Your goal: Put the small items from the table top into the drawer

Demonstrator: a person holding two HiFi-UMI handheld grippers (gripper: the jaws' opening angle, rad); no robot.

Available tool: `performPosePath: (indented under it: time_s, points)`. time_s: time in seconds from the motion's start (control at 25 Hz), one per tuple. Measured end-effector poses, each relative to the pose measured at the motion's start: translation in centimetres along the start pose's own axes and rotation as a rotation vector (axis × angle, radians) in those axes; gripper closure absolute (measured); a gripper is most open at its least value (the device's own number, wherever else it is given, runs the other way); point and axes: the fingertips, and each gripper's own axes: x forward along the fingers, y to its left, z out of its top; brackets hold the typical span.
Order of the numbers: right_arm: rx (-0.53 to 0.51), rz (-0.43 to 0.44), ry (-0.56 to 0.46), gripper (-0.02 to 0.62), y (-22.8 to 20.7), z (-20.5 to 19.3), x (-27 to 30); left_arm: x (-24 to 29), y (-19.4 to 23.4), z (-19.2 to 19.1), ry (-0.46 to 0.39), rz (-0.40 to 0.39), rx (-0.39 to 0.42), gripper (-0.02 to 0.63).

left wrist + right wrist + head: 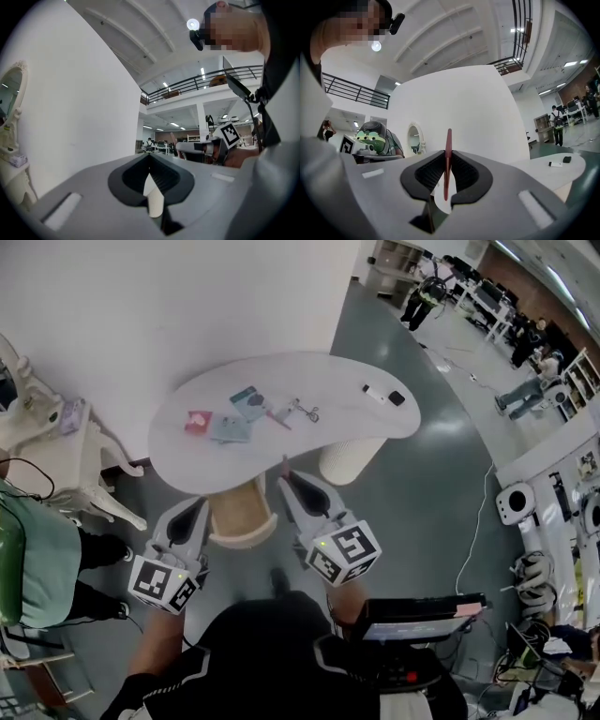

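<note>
On the white kidney-shaped table (337, 371) lie a red packet (198, 420), two teal cards (232, 428), a metal clip (306, 410), a white stick (375, 393) and a small black item (396, 398). Below the table's near edge a tan curved drawer (246, 539) stands open. My right gripper (292, 481) hangs just right of the drawer, shut on a thin dark red stick (448, 140) that points up past its jaws. My left gripper (192, 506) is to the drawer's left, jaws together and empty; a ribbed white column (154, 201) shows through its lower gap.
A ribbed white pedestal (348, 461) holds up the table to the right of the drawer. At the left are an ornate white side table (66, 451) with a mirror and a seated person in green (33, 563). A dark device (417, 615) sits by my right arm.
</note>
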Motion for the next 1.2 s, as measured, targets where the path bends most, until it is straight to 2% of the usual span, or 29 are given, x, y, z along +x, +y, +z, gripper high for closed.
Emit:
performPosePath:
  time_s: [0.36, 0.64, 0.88, 1.04, 1.2]
  points:
    - [-0.008, 0.096, 0.022, 0.549, -4.9, 0.0, 2.0, 5.1, -0.5, -0.7, 0.023, 0.073, 0.032, 0.606]
    - [-0.008, 0.149, 0.088, 0.549, -6.2, -1.5, 4.3, 5.8, 0.3, -2.3, 0.045, 0.116, 0.024, 0.606]
    - [0.01, 0.153, 0.152, 0.549, -6.4, -3.9, 7.5, 6.1, 2.4, -4.6, 0.073, 0.099, 0.048, 0.606]
    - [0.01, 0.157, 0.214, 0.548, -6.1, -6.6, 9.0, 5.5, 4.1, -6.8, 0.101, 0.1, 0.008, 0.606]
    - [0.018, 0.157, 0.285, 0.548, -5.8, -9.8, 10.0, 5.1, 5.0, -9.4, 0.133, 0.069, -0.013, 0.606]
